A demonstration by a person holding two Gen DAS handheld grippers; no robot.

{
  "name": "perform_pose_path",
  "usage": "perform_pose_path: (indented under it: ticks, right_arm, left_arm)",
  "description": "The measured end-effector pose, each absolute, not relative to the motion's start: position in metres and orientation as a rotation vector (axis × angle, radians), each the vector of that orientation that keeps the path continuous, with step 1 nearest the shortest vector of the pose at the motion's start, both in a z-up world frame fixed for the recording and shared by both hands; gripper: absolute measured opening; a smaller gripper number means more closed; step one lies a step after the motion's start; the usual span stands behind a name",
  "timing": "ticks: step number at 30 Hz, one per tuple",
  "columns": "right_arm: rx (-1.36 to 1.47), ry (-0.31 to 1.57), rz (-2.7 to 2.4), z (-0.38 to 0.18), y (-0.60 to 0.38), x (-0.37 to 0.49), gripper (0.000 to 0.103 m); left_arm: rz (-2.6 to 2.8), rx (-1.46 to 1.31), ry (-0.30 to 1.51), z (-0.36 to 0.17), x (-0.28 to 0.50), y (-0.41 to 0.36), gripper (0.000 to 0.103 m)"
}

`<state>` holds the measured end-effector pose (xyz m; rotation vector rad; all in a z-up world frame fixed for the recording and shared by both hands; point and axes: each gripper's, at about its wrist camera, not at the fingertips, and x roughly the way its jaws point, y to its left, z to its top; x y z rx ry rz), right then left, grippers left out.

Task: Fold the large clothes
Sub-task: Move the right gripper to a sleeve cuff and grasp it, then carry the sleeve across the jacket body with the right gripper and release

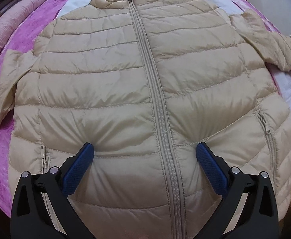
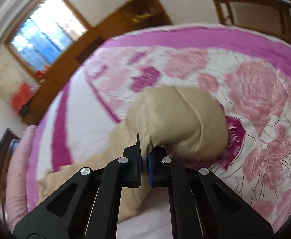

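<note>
The beige puffer jacket (image 1: pixel 125 83) lay flat and zipped on the pink flowered bedspread (image 1: pixel 26 39). The left gripper (image 1: pixel 145 149) stood wide, its blue pads (image 1: pixel 77 165) pressing into the padding on both sides of the zipper (image 1: pixel 155 91). The right gripper (image 2: pixel 144 155) was clamped narrowly on the jacket's sleeve (image 2: pixel 177 117), holding it above the bedspread.

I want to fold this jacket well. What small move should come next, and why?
Probably carry the sleeve inward across the jacket front. The right gripper is shut on the sleeve, while the left gripper, open, presses the zipped jacket flat on the bed.
</note>
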<state>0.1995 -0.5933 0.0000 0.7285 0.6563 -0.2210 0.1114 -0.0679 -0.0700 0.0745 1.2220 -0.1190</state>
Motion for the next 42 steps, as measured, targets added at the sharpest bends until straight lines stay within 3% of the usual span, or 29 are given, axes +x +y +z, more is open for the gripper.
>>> perform_pose_path:
  ticks: [12, 19, 29, 42]
  right_arm:
    - [0.631, 0.557, 0.099, 0.103, -0.456, 0.15, 0.005]
    - [0.567, 0.622, 0.232, 0.122, -0.36, 0.155, 0.005]
    - [0.456, 0.698, 0.34, 0.088, -0.223, 0.183, 0.005]
    - [0.359, 0.932, 0.41, -0.022, -0.108, 0.218, 0.007]
  left_arm:
    - [-0.054, 0.055, 1.131, -0.034, 0.089, -0.03, 0.098]
    - [0.03, 0.033, 1.074, -0.013, 0.088, 0.018, 0.098]
    - [0.121, -0.034, 1.043, -0.004, 0.083, 0.073, 0.098]
    - [0.161, -0.065, 1.069, -0.023, 0.081, 0.102, 0.098]
